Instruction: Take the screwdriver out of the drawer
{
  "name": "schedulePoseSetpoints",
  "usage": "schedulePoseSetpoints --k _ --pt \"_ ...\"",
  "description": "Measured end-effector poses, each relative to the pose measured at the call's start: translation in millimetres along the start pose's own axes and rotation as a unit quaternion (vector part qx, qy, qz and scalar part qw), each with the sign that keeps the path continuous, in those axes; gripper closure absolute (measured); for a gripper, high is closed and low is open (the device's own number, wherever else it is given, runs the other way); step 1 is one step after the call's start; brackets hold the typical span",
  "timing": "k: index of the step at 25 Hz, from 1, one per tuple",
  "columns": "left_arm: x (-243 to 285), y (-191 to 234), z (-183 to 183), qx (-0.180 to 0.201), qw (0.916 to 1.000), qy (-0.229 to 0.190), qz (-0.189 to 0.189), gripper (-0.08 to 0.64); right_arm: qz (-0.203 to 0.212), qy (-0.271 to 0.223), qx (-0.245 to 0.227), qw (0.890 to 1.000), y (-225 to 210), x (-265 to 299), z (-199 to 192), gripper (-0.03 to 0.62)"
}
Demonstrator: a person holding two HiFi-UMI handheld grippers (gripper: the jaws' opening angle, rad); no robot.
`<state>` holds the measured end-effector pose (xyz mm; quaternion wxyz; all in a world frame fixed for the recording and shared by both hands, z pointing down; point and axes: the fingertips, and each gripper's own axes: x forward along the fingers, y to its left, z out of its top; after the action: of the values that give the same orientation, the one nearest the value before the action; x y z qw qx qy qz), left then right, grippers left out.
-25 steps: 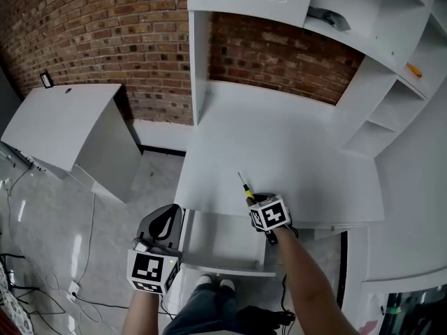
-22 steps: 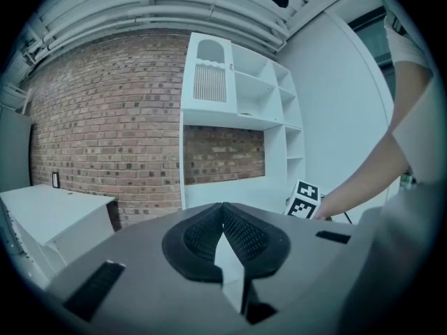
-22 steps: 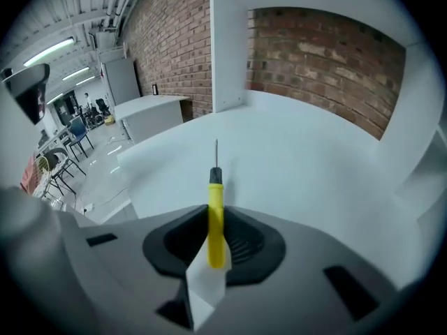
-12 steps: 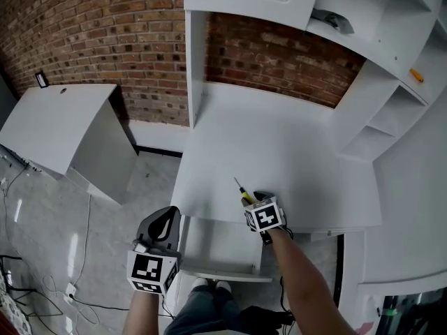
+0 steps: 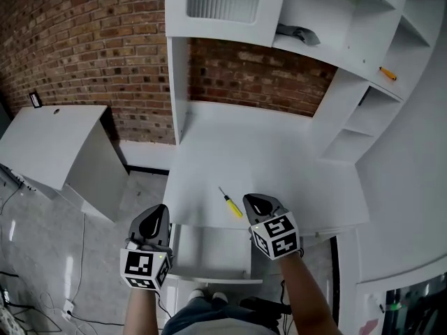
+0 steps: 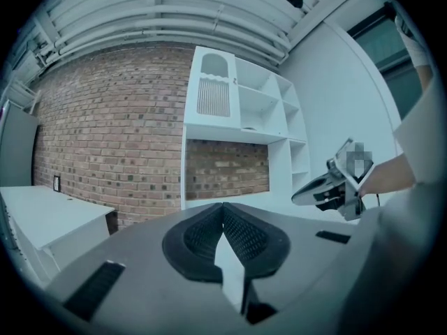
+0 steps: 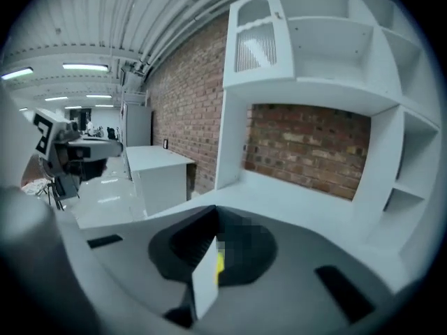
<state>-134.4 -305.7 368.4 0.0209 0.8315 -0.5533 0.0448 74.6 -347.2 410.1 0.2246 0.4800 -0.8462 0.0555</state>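
Observation:
The screwdriver [image 5: 229,203], with a yellow handle and a thin shaft, lies on the white desk top [image 5: 279,159] near its front edge. My right gripper [image 5: 260,204] hovers just right of it, apart from it, jaws shut with nothing in them. In the right gripper view [image 7: 215,218] a bit of yellow shows behind the shut jaws. The open drawer [image 5: 209,253] sits below the desk edge, and its white inside looks bare. My left gripper [image 5: 155,222] hangs at the drawer's left side, shut and holding nothing, as the left gripper view [image 6: 223,208] also shows.
White shelves [image 5: 349,117] rise above and to the right of the desk against a brick wall. An orange-handled tool [image 5: 388,73] lies on a right shelf, a grey object [image 5: 297,32] on an upper one. A white cabinet [image 5: 56,138] stands at left; cables [image 5: 28,299] lie on the floor.
My right gripper let go of the screwdriver, shut and rose away from it; the screwdriver stays on the desk. The left gripper shifted slightly.

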Motion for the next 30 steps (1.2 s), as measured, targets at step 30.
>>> schedulePoseSetpoints --k 30 --pt "-43 -58 85 0.071 0.9918 -0.092 -0.053 0.546 -0.105 -0.162 -0.017 0.981 32 -173 58 0.583"
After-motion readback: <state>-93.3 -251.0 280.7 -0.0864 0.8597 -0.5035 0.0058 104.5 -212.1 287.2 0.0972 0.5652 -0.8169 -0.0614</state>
